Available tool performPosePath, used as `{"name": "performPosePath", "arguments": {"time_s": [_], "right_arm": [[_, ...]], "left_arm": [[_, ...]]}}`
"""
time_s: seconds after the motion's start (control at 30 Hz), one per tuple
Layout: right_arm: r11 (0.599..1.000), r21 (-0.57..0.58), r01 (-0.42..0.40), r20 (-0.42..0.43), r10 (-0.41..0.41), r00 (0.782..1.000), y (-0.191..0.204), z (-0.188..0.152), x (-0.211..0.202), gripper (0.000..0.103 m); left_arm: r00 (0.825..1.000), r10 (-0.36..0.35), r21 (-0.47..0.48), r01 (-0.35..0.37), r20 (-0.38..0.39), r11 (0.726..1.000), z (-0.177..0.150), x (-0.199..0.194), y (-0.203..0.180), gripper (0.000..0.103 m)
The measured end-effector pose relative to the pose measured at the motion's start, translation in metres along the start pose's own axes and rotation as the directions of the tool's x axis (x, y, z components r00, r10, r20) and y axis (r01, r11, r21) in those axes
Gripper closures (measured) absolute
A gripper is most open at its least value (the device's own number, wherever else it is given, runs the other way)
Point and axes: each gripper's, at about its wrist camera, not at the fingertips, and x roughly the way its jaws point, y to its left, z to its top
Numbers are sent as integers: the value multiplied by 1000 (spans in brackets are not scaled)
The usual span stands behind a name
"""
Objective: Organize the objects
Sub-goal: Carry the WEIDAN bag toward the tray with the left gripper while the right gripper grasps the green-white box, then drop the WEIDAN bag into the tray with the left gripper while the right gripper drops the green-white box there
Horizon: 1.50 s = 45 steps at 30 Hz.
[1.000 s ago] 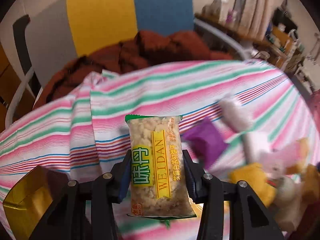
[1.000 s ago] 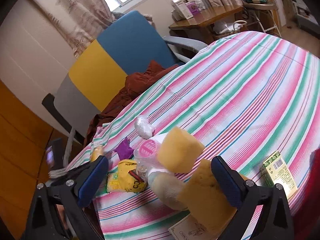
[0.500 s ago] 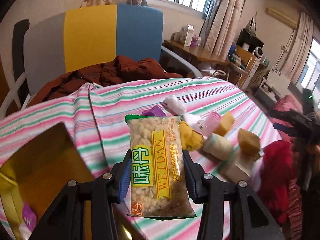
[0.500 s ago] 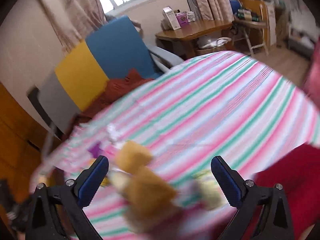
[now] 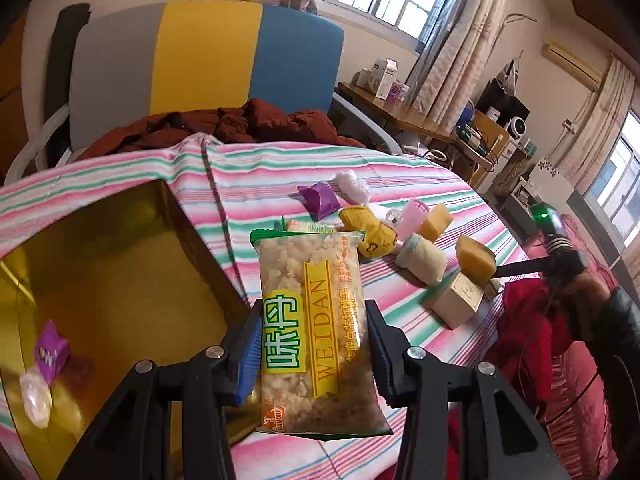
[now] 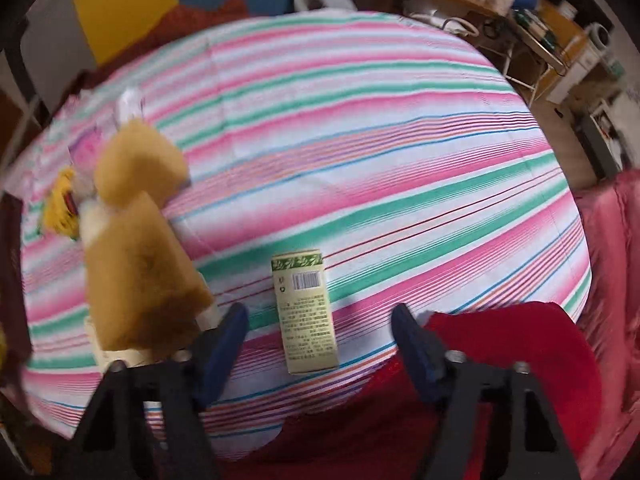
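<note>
Two grippers show, and both views differ from half a second ago. The left gripper [image 5: 312, 344] still clamps the snack packet [image 5: 314, 332] upright between its blue-padded jaws, but the gold box [image 5: 108, 288] now fills far more of the left wrist view at 9 o'clock, its glossy inside holding a purple wrapper [image 5: 50, 352] and a whitish sweet [image 5: 35, 398]. The right gripper [image 6: 320, 332] has tipped down from the room to the striped tablecloth [image 6: 360, 140], and its jaws, spread wide a moment ago, now stand at a moderate gap with nothing between them; the green-and-cream carton [image 6: 306, 312] lies flat on the cloth between the fingertips, not touched.

The packet is clear crinkled film with a green sealed edge, a yellow band and pale crumbly pieces inside. The cloth is soft fabric in pink, green and white stripes, creased near the box. At 2 o'clock from the packet in the left wrist view lie a purple foil sachet [image 5: 320, 202], a fuzzy white lump [image 5: 352, 186], a yellow knitted piece [image 5: 366, 232], a rolled cream towel [image 5: 422, 260], two porous yellow sponge blocks [image 5: 476, 260] and a plain cardboard cube [image 5: 460, 300]. A person's hand [image 5: 576, 276] in a dark sleeve holds the right gripper at 3 o'clock.
</note>
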Motion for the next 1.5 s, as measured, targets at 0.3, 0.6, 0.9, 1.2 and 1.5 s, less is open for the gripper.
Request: {"name": "performPosePath", "arguments": {"time_s": [0.3, 0.6, 0.9, 1.2, 1.5], "right_arm": [[999, -53, 8, -131, -14, 991, 0, 6, 24, 73], [990, 137, -19, 77, 9, 997, -35, -10, -11, 73], [974, 228, -14, 315, -60, 947, -38, -36, -79, 73], [997, 0, -81, 508, 70, 859, 49, -25, -166, 73], [858, -383, -342, 347, 477, 808, 242, -36, -146, 73]], "left_arm": [[1000, -17, -34, 17, 6, 999, -16, -10, 4, 56], [999, -6, -56, 8, 39, 998, -30, -31, 15, 56], [995, 55, -129, -45, 78, 991, -43, -57, 47, 56], [980, 175, -273, -145, 91, 951, -65, -82, 108, 56], [957, 260, -354, -200, 130, 914, -54, -104, 158, 56]]}}
